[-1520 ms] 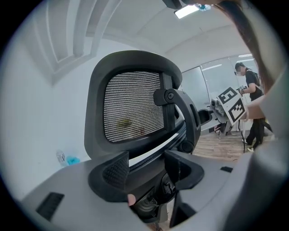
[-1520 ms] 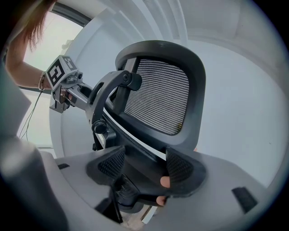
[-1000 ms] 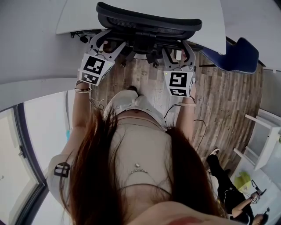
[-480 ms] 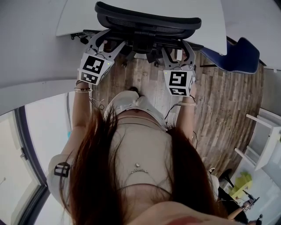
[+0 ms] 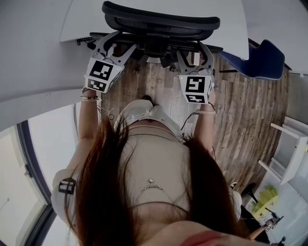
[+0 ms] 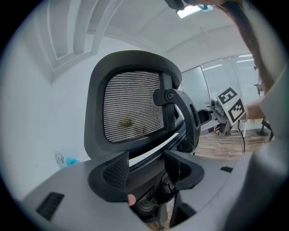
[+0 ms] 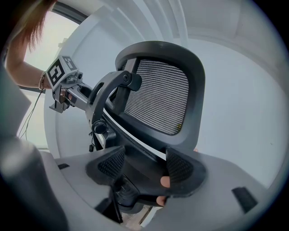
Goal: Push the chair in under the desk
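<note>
Both my arms were stretched forward in the head view, left gripper [image 5: 115, 42] and right gripper [image 5: 195, 48] at the chair [image 5: 161, 21] back by the desk's [image 5: 86, 14] near edge, with open floor [image 5: 250, 105] to the right. The left gripper view showed jaws spread with the backrest rim between them. The right gripper view showed the same.

The chair [image 5: 161, 21] is black, and its backrest is a fine grey mesh with thin lines. The worktop [image 5: 82, 17] beyond the chair is plain white. The floor [image 5: 250, 110] under the chair shows brown-grey wood planks. To the right of the chair, a second chair [image 5: 263, 60] is dark blue. The left gripper [image 5: 115, 41] and the right gripper [image 5: 195, 48] are grey, and each carries a white cube with black square marks. Their pads [image 6: 115, 169] are black with a small dotted grid. The person's top [image 5: 154, 158] is beige and the hair [image 5: 103, 192] is reddish-brown.
</note>
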Motion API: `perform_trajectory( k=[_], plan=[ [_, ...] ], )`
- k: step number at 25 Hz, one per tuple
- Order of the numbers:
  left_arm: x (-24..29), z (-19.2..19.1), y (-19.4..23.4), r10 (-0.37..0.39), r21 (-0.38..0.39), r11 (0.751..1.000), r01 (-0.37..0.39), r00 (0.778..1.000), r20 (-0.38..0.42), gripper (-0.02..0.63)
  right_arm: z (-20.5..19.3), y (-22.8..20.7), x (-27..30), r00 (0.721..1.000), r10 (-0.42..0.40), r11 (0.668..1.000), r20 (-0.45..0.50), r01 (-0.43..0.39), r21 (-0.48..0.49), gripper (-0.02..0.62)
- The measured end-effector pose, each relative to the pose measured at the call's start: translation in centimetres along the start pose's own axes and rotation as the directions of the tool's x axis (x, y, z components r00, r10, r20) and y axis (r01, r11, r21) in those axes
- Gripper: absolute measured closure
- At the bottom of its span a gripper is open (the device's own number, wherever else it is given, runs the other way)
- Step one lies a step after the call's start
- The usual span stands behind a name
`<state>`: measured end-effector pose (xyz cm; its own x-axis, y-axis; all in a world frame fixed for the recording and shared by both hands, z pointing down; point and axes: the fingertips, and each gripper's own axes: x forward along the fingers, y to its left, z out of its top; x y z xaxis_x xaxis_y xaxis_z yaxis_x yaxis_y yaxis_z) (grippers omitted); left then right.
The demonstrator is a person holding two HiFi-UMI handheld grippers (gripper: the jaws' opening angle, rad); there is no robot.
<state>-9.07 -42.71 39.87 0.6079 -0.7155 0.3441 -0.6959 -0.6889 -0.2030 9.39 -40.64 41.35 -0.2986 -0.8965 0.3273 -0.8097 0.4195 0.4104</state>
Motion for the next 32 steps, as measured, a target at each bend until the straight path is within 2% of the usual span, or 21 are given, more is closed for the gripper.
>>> perform_trajectory(
  k=[32],
  plan=[
    [0.7,0.2,0.8,-0.01,-0.011,1.0,0.01,0.999,0.033,0.367,-0.1,-0.4,0.9,1.0,-0.01,1.0,0.001,0.01,-0.017,0.308]
  ],
)
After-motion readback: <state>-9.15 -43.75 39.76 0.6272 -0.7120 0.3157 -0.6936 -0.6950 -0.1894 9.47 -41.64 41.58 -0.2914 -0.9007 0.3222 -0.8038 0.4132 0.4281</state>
